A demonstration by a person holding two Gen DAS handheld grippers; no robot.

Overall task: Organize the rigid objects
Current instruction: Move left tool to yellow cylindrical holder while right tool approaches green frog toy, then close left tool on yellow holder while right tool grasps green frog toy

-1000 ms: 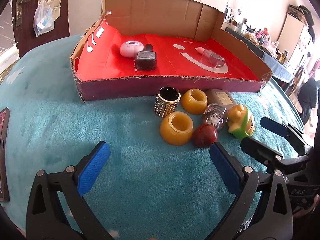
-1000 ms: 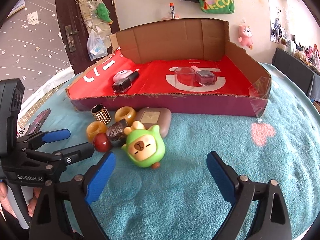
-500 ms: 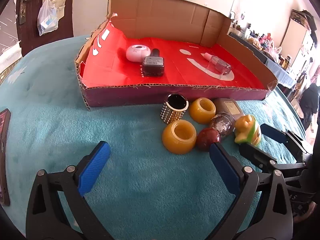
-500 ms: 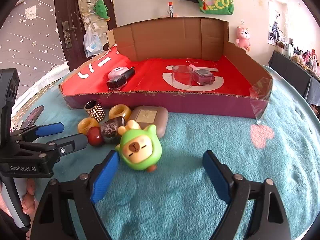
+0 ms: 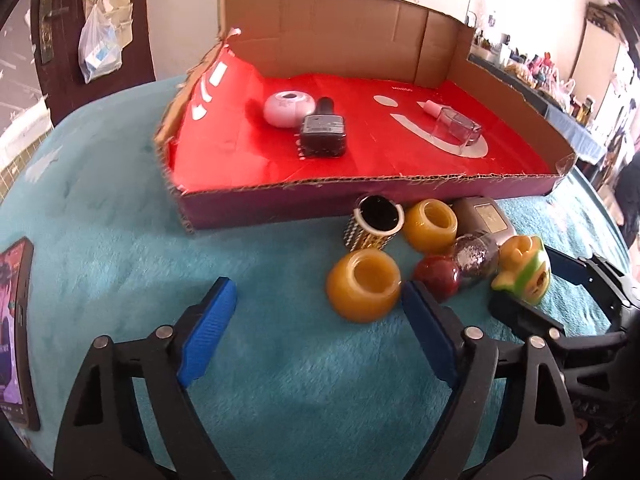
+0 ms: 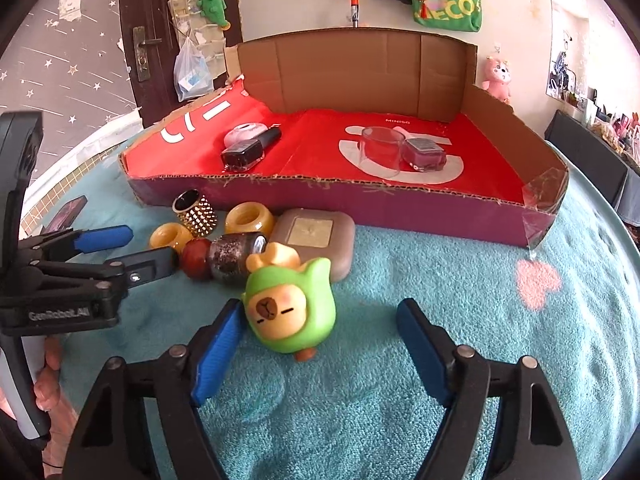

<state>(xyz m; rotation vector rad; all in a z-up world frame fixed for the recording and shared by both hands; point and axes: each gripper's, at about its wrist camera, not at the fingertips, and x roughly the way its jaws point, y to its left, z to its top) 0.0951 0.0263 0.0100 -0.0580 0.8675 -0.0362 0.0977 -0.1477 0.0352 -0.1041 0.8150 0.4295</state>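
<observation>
Teal blanket (image 6: 480,320), green figurine (image 6: 290,314) between closing right tool (image 6: 320,338) pads

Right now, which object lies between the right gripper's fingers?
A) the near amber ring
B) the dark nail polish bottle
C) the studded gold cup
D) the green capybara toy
D: the green capybara toy lies on the towel between the closing fingers of the right gripper, pads not clearly pressing it.
</observation>
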